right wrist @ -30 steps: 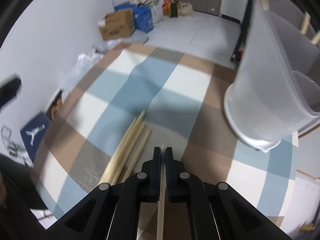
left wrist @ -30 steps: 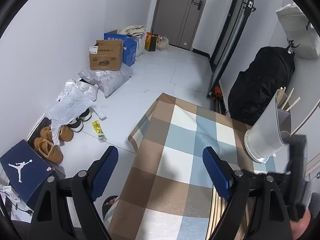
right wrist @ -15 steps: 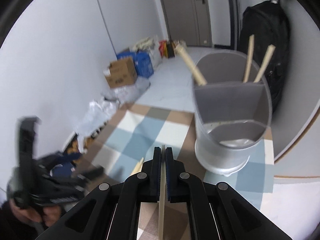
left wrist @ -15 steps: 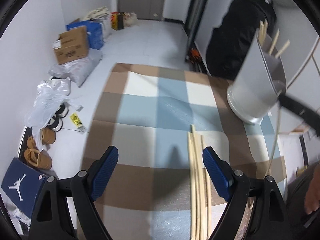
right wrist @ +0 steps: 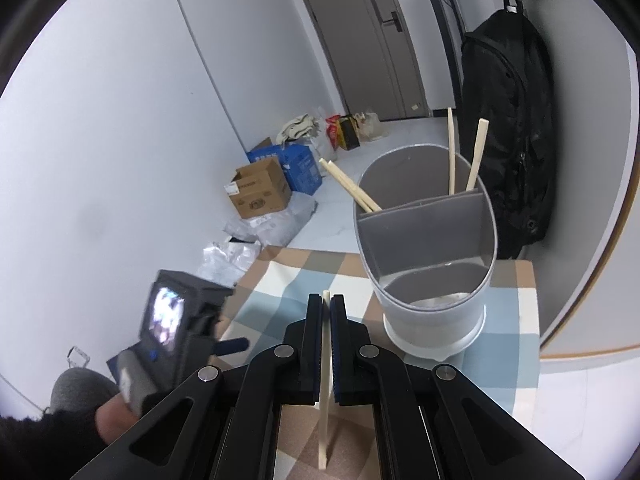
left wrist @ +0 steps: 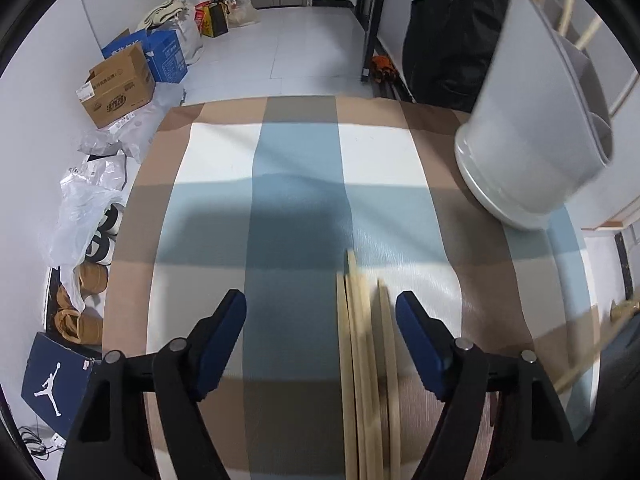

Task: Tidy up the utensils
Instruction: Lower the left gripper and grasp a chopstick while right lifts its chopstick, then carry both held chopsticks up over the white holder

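My right gripper (right wrist: pixel 326 300) is shut on a single wooden chopstick (right wrist: pixel 325 380) and holds it in the air, short of the grey divided utensil holder (right wrist: pixel 428 256). Several chopsticks (right wrist: pixel 476 156) stand in the holder's back compartment. My left gripper (left wrist: pixel 320 320) is open low over the checked tablecloth (left wrist: pixel 296 208). A bundle of wooden chopsticks (left wrist: pixel 364 360) lies on the cloth between its fingers, near the right one. The holder (left wrist: pixel 532 128) also shows at the right in the left wrist view. The left gripper's body (right wrist: pixel 172 320) shows in the right wrist view.
The table stands against a white wall at the right. A black bag (right wrist: pixel 508 132) hangs behind the holder. On the floor to the left lie cardboard boxes (left wrist: pixel 118 88), plastic bags (left wrist: pixel 86 200), shoes (left wrist: pixel 78 308) and a blue shoe box (left wrist: pixel 52 376).
My right gripper has risen with the chopstick from the cloth to face the holder's opening. My left gripper has swung right and down over the bundle of chopsticks.
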The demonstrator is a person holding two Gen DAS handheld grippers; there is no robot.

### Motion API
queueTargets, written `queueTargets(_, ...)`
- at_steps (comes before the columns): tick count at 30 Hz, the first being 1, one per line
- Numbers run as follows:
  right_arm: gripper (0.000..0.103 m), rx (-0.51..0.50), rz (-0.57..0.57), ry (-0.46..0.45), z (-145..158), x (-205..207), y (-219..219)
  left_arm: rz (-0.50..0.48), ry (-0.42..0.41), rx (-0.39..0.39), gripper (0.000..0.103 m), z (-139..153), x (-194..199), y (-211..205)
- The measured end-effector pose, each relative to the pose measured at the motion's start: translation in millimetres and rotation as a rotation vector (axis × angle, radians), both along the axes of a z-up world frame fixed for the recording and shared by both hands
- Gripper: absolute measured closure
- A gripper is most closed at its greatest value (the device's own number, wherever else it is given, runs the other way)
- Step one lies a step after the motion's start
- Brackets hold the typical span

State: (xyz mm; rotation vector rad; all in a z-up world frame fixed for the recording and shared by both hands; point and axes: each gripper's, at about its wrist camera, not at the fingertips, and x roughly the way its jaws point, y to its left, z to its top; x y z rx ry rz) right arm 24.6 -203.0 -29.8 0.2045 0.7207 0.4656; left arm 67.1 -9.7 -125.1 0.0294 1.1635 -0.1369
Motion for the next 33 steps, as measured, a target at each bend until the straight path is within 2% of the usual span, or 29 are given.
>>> queueTargets(4, 0.1, 0.019, -0.013, 0.0, 2, 0, -8, 0.012, 0.029, -0.004, 0.047, -7, 11, -5)
queueTargets(7, 0.1, 0.028, -0.015, 0.002, 2, 0, -12, 0.004, 0.014, 0.015, 0.059, -6, 12, -10)
queueTargets(9, 0.1, 0.026, -0.013, -0.002, 2, -1, -12, -0.008, 0.005, 0.029, 0.08, -6, 12, -12)
queueTargets(10, 0.1, 0.021, -0.016, -0.006, 3, -2, -12, -0.012, 0.006, 0.023, 0.084, -5, 13, -13)
queueTargets(11, 0.1, 0.023, -0.015, -0.006, 3, -3, -13, -0.014, 0.011, 0.011, 0.095, -5, 13, -13)
queueTargets(12, 0.1, 0.027, -0.013, -0.006, 3, -2, -13, -0.012, 0.015, -0.004, 0.099, -5, 13, -12)
queueTargets(14, 0.1, 0.025, -0.017, -0.01, 3, -2, -12, -0.004, 0.015, -0.03, 0.102, -5, 11, -10)
queueTargets(20, 0.1, 0.033, -0.023, -0.007, 3, -1, -12, 0.041, -0.011, -0.115, 0.102, 8, 3, -2)
queueTargets(33, 0.1, 0.045, -0.024, -0.058, 10, -13, -12, 0.05, -0.144, -0.201, 0.103, 57, -18, 7)
